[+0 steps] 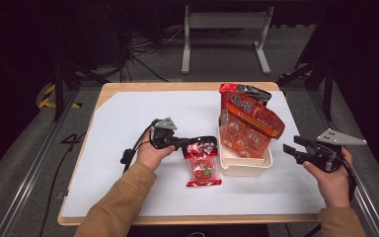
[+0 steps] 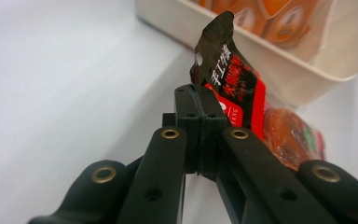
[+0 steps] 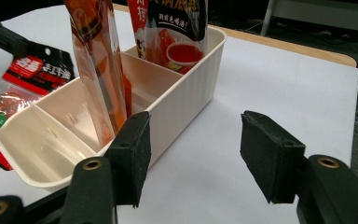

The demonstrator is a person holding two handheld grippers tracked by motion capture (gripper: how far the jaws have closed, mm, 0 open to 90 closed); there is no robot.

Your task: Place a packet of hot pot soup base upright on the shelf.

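Observation:
A red and black snack packet (image 1: 203, 160) lies left of the cream bin (image 1: 245, 168), its top edge lifted. My left gripper (image 1: 186, 143) is shut on that black top edge; in the left gripper view the jaws are pressed together on the packet's (image 2: 235, 88) header. An orange packet (image 1: 249, 126) stands in the bin, and a red and black packet (image 1: 244, 91) stands behind it. My right gripper (image 1: 288, 150) is off the table's right side, open, with nothing between its pads (image 3: 133, 154). The right gripper view shows the bin (image 3: 177, 93) with its near compartment bare.
The bin stands right of centre on a white mat (image 1: 143, 118) that covers the wooden table. A table edge (image 3: 284, 44) lies behind the bin. A grey metal stand (image 1: 224, 22) is on the floor beyond the table.

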